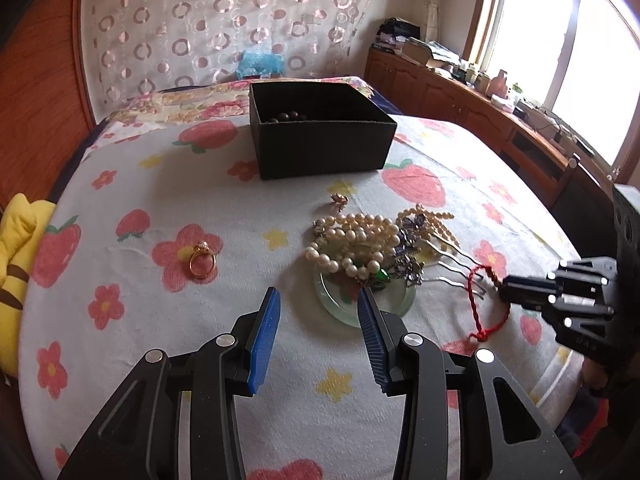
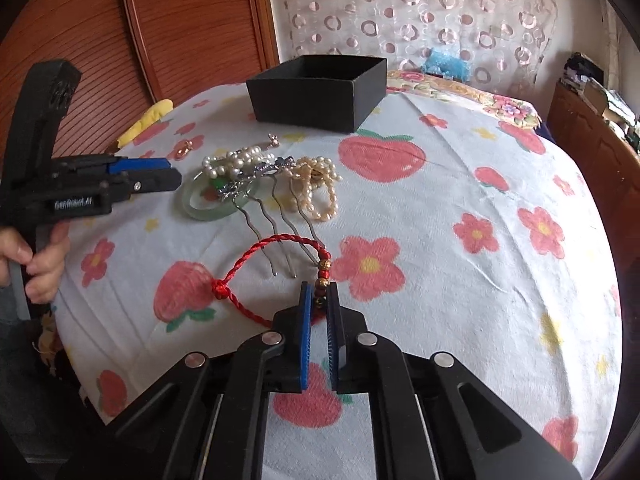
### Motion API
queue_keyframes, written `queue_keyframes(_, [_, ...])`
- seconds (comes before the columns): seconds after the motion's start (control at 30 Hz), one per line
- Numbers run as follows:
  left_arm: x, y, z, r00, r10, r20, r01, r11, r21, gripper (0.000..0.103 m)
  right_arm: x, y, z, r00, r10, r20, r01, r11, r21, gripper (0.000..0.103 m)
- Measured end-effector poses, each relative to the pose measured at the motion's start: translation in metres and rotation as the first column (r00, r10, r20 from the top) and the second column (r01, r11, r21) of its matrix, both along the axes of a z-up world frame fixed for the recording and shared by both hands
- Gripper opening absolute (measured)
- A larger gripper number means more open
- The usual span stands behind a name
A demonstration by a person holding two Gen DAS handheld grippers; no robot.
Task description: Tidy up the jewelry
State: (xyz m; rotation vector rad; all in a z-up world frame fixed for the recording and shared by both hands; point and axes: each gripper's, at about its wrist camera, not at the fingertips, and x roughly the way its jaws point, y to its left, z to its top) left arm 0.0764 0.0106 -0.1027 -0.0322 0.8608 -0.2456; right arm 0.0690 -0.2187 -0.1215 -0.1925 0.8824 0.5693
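left tool (image 1: 318,300): blue pads spread apart, holding nothing, hovering near the jade bangle (image 1: 340,308).
right tool (image 2: 319,294): pads pressed together on the beaded part of the red cord bracelet (image 2: 256,248), low over the bed (image 2: 460,184).
jewelry pile: pearl strands (image 1: 352,240) and hairpins (image 1: 444,260) lie heaped on the bangle, mid-bed.
gold ring (image 1: 202,264): alone, left of the pile.
black box (image 1: 320,136): far side, dark beads (image 1: 290,117) inside.
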Motion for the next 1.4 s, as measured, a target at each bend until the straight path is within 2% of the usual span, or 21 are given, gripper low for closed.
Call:
queue_keyframes(0.2, [0.017,0.002,0.004,1.0,0.005,-0.002,-0.005,1.0,-0.018,0.038,-0.003,0.0,-0.002,1.0,-0.011,0.029,0.011,1.0,0.007,0.008])
queue_keyframes(0.4, [0.038,0.003,-0.001,0.999,0.021,-0.046,-0.023,0.998,-0.061,0.038,-0.001,-0.001,-0.001,1.0,-0.017,0.027,0.016,1.0,0.022,0.008])
queue_keyframes(0.57, [0.044,-0.002,-0.01,0.996,0.024,-0.082,-0.028,0.998,-0.057,0.038,-0.001,0.0,-0.001,0.999,-0.014,0.03,0.013,1.0,0.015,0.009])
queue_keyframes(0.63, [0.043,-0.003,-0.012,0.996,0.024,-0.088,-0.029,0.998,-0.063,0.032,0.0,-0.001,-0.001,0.999,-0.015,0.031,0.015,1.0,0.017,0.009])
queue_keyframes(0.7, [0.043,-0.002,-0.012,0.996,0.023,-0.089,-0.03,0.996,-0.079,0.021,0.001,-0.001,-0.001,0.999,-0.017,0.028,0.017,1.0,0.023,0.009])
queue_keyframes(0.73, [0.044,-0.002,-0.012,0.996,0.019,-0.092,-0.028,0.995,-0.098,0.018,0.001,-0.001,-0.001,1.0,-0.018,0.025,0.017,0.999,0.028,0.009])
queue_keyframes(0.87, [0.043,-0.004,-0.004,0.998,0.03,-0.059,-0.035,0.995,-0.089,0.007,0.001,-0.001,-0.001,1.0,-0.018,0.021,0.017,0.999,0.036,0.009])
queue_keyframes(0.97, [0.039,-0.003,0.009,0.998,0.055,-0.01,-0.056,0.996,-0.075,0.007,0.001,-0.002,-0.002,1.0,-0.02,0.022,0.019,0.999,0.036,0.009])
queue_keyframes(1.4, [0.019,0.0,0.082,0.985,0.035,0.169,-0.029,0.999,-0.039,0.007,0.001,0.002,0.001,0.999,-0.029,0.036,0.029,1.0,0.005,0.008])
